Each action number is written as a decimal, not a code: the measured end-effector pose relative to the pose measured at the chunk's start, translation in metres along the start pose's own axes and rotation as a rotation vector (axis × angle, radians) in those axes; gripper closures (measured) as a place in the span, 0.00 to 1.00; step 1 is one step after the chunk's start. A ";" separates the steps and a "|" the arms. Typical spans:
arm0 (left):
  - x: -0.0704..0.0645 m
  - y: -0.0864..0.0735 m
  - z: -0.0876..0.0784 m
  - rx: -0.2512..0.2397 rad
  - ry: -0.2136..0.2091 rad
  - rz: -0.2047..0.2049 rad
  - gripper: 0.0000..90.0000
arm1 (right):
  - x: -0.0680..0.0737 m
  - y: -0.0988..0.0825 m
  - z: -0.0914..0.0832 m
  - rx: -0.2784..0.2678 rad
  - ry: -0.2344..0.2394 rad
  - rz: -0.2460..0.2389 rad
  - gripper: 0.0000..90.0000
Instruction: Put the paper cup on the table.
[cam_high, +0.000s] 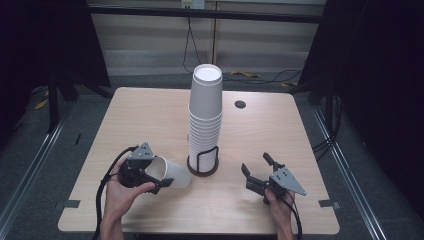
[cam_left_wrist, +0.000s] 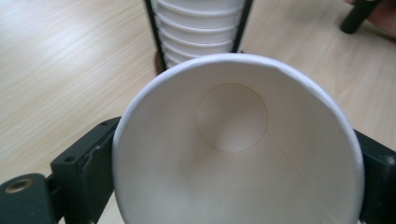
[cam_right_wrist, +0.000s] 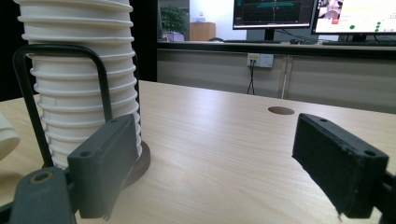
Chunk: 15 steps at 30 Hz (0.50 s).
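Note:
A single white paper cup (cam_high: 177, 175) lies on its side in my left gripper (cam_high: 159, 172), whose jaws are shut on its wall near the rim. In the left gripper view the cup's mouth (cam_left_wrist: 233, 149) faces the camera, with a black jaw at each side. Its bottom points toward a tall stack of white cups (cam_high: 205, 115) in a black wire holder on a round brown base at the table's middle. My right gripper (cam_high: 256, 163) rests low at the front right, open, with nothing between its pads (cam_right_wrist: 105, 163). In the right gripper view the stack (cam_right_wrist: 79, 84) stands just left of it.
The light wooden table (cam_high: 150, 115) has a round cable hole (cam_high: 240, 104) at the back right of the stack, also seen as the hole (cam_right_wrist: 281, 110) beyond the right jaws. Dark frames and cables surround the table on the floor.

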<state>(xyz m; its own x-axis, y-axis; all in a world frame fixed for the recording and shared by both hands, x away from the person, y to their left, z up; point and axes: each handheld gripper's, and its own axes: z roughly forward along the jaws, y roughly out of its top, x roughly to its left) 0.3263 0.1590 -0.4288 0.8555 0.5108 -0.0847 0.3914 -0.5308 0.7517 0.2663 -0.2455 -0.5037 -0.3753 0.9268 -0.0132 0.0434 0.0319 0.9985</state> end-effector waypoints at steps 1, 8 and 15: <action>0.002 0.001 -0.002 0.003 0.013 0.001 0.08 | 0.000 -0.001 -0.001 -0.015 -0.006 0.004 0.15; 0.019 0.005 -0.010 0.015 0.034 -0.042 0.08 | -0.001 -0.001 -0.003 -0.030 0.011 0.003 0.15; 0.036 0.014 -0.007 0.095 0.071 -0.054 0.08 | -0.001 -0.001 -0.003 -0.026 0.015 0.006 0.15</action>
<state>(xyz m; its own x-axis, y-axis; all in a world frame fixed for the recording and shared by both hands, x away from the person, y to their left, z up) 0.3598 0.1751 -0.4168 0.8076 0.5850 -0.0746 0.4695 -0.5613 0.6815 0.2642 -0.2476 -0.5046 -0.3889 0.9212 -0.0064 0.0215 0.0160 0.9996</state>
